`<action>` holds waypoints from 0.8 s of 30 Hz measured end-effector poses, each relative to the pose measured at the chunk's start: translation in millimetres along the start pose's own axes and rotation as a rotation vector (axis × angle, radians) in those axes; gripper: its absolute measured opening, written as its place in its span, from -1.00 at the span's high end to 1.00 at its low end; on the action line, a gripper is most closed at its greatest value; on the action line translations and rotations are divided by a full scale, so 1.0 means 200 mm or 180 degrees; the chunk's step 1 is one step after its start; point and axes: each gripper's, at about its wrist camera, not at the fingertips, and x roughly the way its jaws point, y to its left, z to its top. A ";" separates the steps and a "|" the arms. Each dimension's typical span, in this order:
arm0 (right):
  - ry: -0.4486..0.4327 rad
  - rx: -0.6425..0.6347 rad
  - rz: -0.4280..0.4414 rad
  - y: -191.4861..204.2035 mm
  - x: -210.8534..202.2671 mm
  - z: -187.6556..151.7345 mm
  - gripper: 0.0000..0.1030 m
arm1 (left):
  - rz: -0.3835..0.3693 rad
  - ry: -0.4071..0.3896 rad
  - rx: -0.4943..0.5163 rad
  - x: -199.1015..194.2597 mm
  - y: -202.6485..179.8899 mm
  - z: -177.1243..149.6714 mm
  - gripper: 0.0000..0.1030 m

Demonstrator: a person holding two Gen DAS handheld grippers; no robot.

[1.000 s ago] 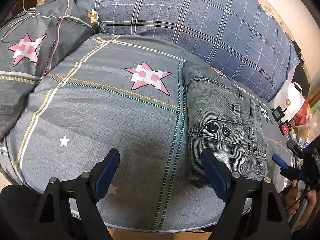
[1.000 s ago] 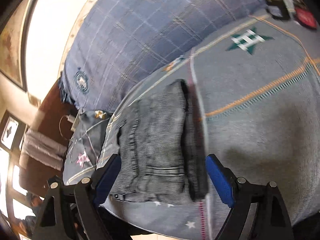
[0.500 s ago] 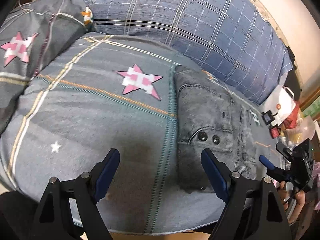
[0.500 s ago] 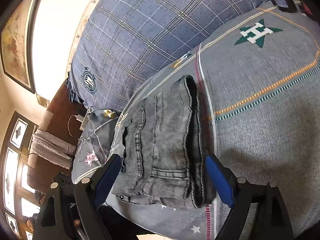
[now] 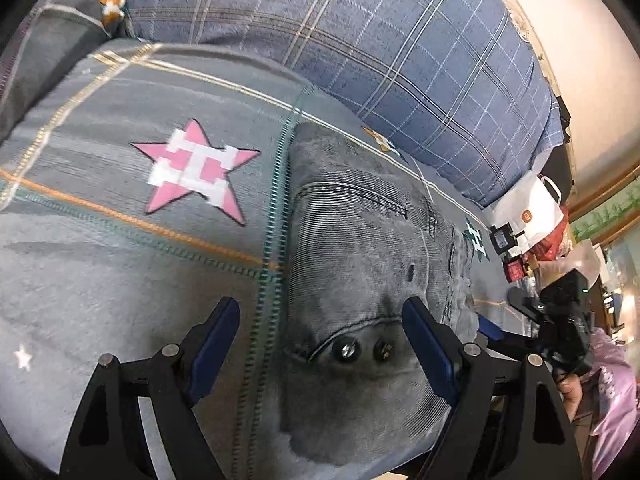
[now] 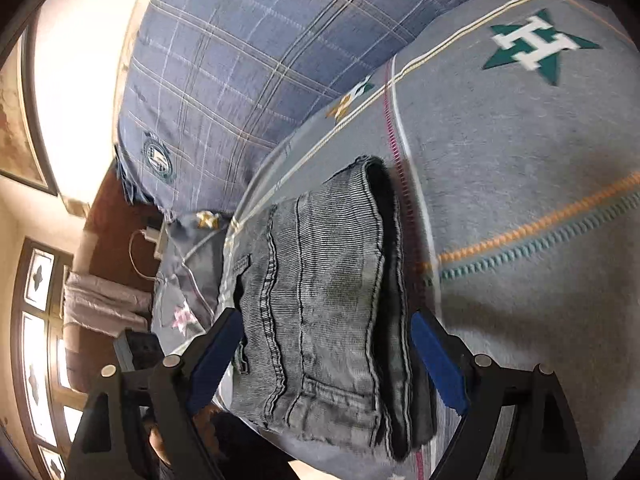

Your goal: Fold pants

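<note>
Grey denim pants (image 5: 360,272) lie folded into a compact stack on a grey bedspread (image 5: 120,260) with star patches. Two metal buttons (image 5: 362,350) face the left wrist view. My left gripper (image 5: 320,344) is open, its jaws spread over the near waistband end without holding it. In the right wrist view the folded pants (image 6: 320,300) show stacked layers at their right edge. My right gripper (image 6: 326,356) is open, its jaws on either side of the stack's near end. The right gripper also shows in the left wrist view (image 5: 520,320) beyond the pants.
A big blue plaid pillow (image 5: 360,40) lies along the far side of the bed. A white shopping bag (image 5: 528,212) and small items stand at the right. A grey star-patterned pillow (image 5: 48,48) lies far left. A window (image 6: 36,340) and charger cable (image 6: 148,240) show in the right wrist view.
Both grippers have moved in closer to the folded pants, which now fill more of each view. Both stay open. The pants have not moved.
</note>
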 end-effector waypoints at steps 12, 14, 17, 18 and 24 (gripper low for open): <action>0.0283 -0.0035 -0.0126 0.03 0.17 0.08 -0.70 | -0.0152 0.0204 0.0011 0.17 -0.08 0.07 -0.59; 0.0305 -0.0167 -0.0239 0.06 0.18 0.07 -0.58 | -0.0083 0.0192 0.0027 0.19 -0.07 0.07 -0.40; 0.0356 -0.0246 -0.0424 0.06 0.23 0.07 -0.51 | 0.0042 0.0209 0.0036 0.19 -0.06 0.07 -0.11; 0.0338 -0.0236 -0.0447 0.07 0.24 0.07 -0.51 | 0.0069 0.0209 0.0038 0.19 -0.05 0.07 -0.05; 0.0376 -0.0711 -0.1039 0.23 0.31 0.02 0.16 | 0.0410 0.0124 0.0283 0.17 -0.12 0.04 0.30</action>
